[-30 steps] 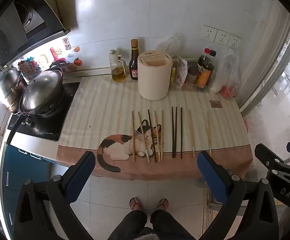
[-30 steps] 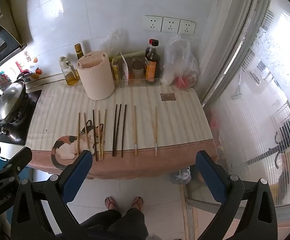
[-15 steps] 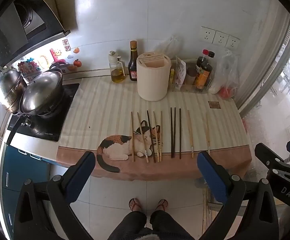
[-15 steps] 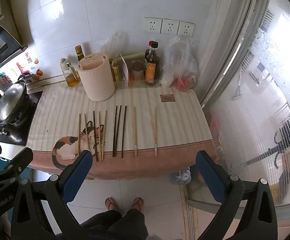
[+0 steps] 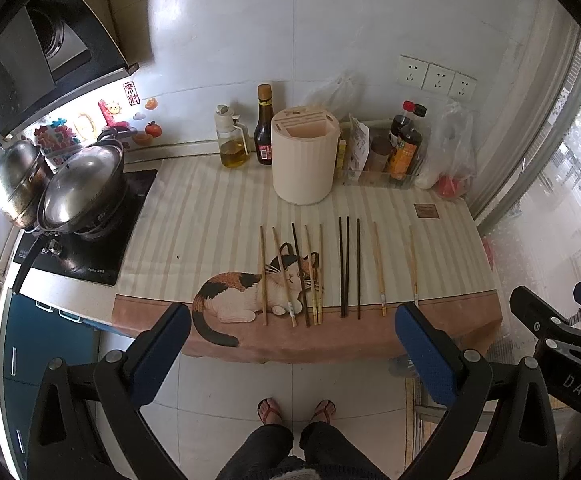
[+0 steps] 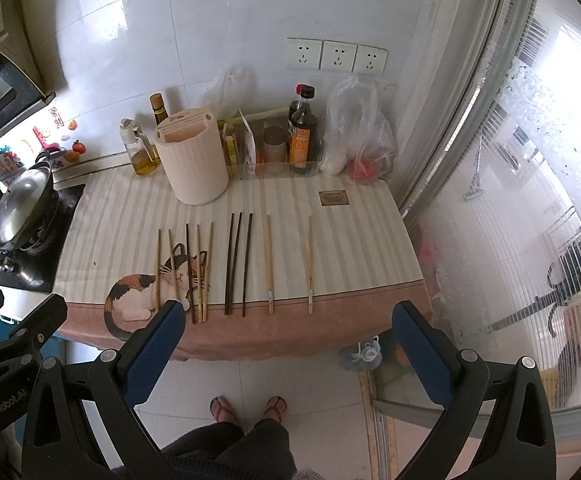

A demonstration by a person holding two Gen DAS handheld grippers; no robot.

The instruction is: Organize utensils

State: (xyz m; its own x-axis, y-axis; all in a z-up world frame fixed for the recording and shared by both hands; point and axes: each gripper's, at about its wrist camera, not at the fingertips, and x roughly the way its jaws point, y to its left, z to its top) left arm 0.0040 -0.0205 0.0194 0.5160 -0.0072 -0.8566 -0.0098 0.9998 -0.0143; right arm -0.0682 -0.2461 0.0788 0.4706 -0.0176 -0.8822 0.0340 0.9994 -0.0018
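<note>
Several chopsticks lie side by side on a striped cloth with a cat picture: light wooden ones (image 5: 286, 276) over the cat, three dark ones (image 5: 346, 268) in the middle, two more wooden ones (image 5: 378, 268) to the right. A cream utensil holder (image 5: 304, 160) with slots stands behind them. It also shows in the right wrist view (image 6: 192, 160), with the dark chopsticks (image 6: 236, 264). My left gripper (image 5: 290, 356) and my right gripper (image 6: 286, 352) are both open and empty, held high in front of the counter's near edge.
Two steel pots (image 5: 78, 188) sit on a black hob at the left. An oil bottle (image 5: 232, 144), sauce bottles (image 5: 404, 148) and a plastic bag (image 5: 450, 152) line the back wall. A window (image 6: 530, 200) is at the right. The person's feet (image 5: 294, 410) stand on the tiled floor below.
Both views have drawn back and up a little from the counter, so the chopsticks sit slightly higher in frame. Nothing on the counter has moved.
</note>
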